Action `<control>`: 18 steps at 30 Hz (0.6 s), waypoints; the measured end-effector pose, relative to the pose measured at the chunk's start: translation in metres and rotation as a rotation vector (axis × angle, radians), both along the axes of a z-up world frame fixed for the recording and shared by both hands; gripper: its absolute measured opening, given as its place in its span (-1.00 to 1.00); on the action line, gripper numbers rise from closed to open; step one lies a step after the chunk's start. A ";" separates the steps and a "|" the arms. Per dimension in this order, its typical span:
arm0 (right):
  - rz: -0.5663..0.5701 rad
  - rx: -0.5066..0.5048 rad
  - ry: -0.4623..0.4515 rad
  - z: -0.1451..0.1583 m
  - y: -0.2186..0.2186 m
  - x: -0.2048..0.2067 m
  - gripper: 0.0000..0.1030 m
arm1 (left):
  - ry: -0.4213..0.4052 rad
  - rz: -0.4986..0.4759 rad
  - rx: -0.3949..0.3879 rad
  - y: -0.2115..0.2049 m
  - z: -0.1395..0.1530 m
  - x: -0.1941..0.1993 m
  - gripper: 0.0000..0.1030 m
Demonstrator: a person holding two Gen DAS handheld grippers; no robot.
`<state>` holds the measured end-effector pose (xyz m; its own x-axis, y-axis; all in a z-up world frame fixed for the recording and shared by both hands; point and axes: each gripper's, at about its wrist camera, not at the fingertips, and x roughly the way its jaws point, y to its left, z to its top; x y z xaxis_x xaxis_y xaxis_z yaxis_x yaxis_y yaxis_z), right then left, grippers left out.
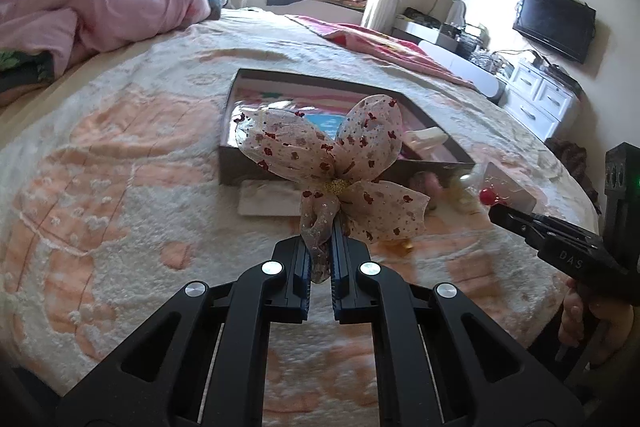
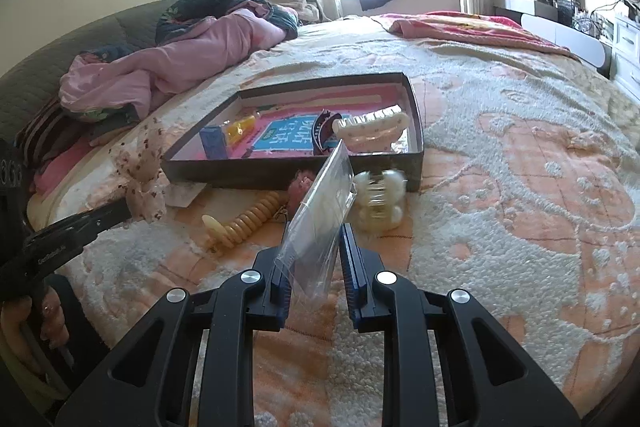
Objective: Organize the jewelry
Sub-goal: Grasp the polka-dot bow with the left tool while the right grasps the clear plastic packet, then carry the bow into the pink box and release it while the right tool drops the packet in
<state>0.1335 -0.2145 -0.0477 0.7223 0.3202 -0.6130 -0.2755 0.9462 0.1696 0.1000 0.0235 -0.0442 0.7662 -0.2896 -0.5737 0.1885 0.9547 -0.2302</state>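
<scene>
My left gripper (image 1: pixel 320 227) is shut on the tail of a sheer pink bow (image 1: pixel 332 159) with red specks, held above the bedspread in front of a dark shallow box (image 1: pixel 228 163). The bow also shows in the right wrist view (image 2: pixel 144 179). My right gripper (image 2: pixel 316 247) holds a clear plastic packet (image 2: pixel 320 215) that leans against its left finger; a gap shows beside the right finger. In the left wrist view the packet (image 1: pixel 508 187) carries a red bead. The box (image 2: pixel 288 173) holds a cream claw clip (image 2: pixel 372 131), a dark clip, a yellow piece and a blue block.
On the bedspread in front of the box lie a cream spiral hair tie (image 2: pixel 244 221), a pearl claw clip (image 2: pixel 378 201), a pink item (image 2: pixel 300 187) and a white card (image 1: pixel 268 201). Pink bedding (image 2: pixel 168 67) is piled at the far left. White drawers (image 1: pixel 540 99) stand to the right.
</scene>
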 end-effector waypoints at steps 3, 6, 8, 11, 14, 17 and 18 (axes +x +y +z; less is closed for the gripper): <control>0.012 -0.001 -0.011 0.005 -0.002 -0.002 -0.59 | -0.007 -0.026 0.011 -0.011 0.004 0.002 -0.94; 0.022 -0.012 -0.028 0.009 -0.003 -0.004 -0.59 | -0.010 -0.045 0.019 -0.020 0.006 0.005 -0.94; 0.022 -0.014 -0.041 0.012 -0.005 -0.005 -0.59 | -0.009 -0.055 0.023 -0.024 0.006 0.007 -0.94; 0.021 -0.010 -0.051 0.016 -0.008 -0.004 -0.59 | -0.007 -0.063 0.028 -0.030 0.006 0.012 -0.94; 0.020 -0.011 -0.061 0.019 -0.011 -0.001 -0.59 | -0.009 -0.070 0.034 -0.036 0.008 0.017 -0.94; 0.017 -0.011 -0.068 0.021 -0.016 0.003 -0.59 | -0.010 -0.077 0.043 -0.042 0.010 0.024 -0.94; 0.015 -0.011 -0.069 0.022 -0.017 0.004 -0.59 | -0.010 -0.077 0.046 -0.044 0.011 0.026 -0.94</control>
<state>0.1380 -0.2310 -0.0255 0.7584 0.3244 -0.5653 -0.3001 0.9437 0.1390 0.1263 -0.0208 -0.0332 0.7484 -0.3220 -0.5798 0.2643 0.9466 -0.1845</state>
